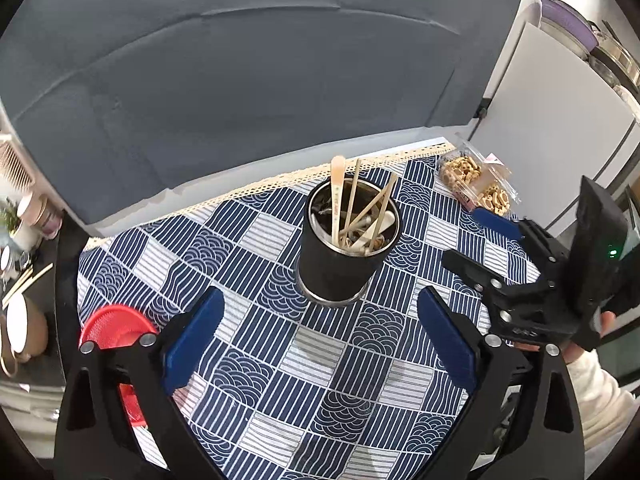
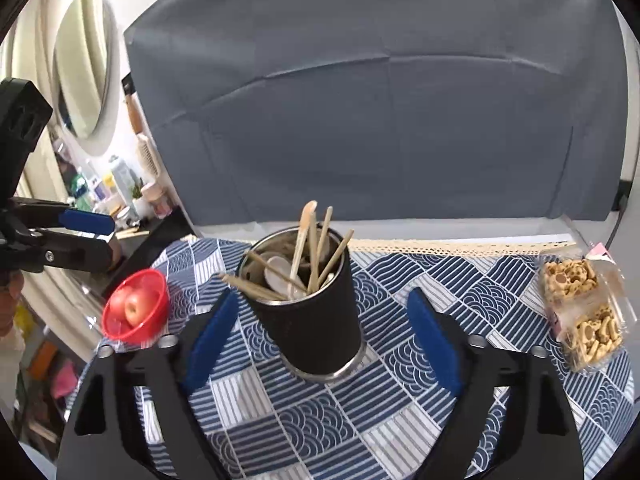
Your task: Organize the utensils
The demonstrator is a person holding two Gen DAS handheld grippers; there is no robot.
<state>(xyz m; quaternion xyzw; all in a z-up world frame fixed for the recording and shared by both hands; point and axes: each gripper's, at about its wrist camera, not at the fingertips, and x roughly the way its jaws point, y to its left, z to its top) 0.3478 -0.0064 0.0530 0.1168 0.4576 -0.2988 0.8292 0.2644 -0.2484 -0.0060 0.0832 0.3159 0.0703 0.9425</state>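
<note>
A black steel-rimmed cup (image 1: 340, 268) (image 2: 312, 328) stands upright on the blue-and-white patterned cloth (image 1: 312, 380) (image 2: 320, 412). It holds several wooden chopsticks (image 1: 352, 196) (image 2: 324, 236), a pale long-handled spoon (image 1: 337, 184) (image 2: 304, 232) and white spoons (image 2: 276, 272). One pair of chopsticks (image 2: 240, 284) leans out over the cup's left rim. My left gripper (image 1: 320, 294) (image 2: 111, 240) is open, with the cup just beyond its blue pads and nothing held. Open too is my right gripper (image 2: 323, 295) (image 1: 464, 236); its pads stand either side of the cup without touching it.
A red bowl (image 2: 136, 308) (image 1: 116, 328) with two apples sits at the cloth's left edge. A clear pack of biscuits (image 2: 580, 312) (image 1: 476, 184) lies at the right. A grey backdrop (image 2: 380, 120) rises behind the table. A cluttered shelf (image 2: 120, 196) stands at the left.
</note>
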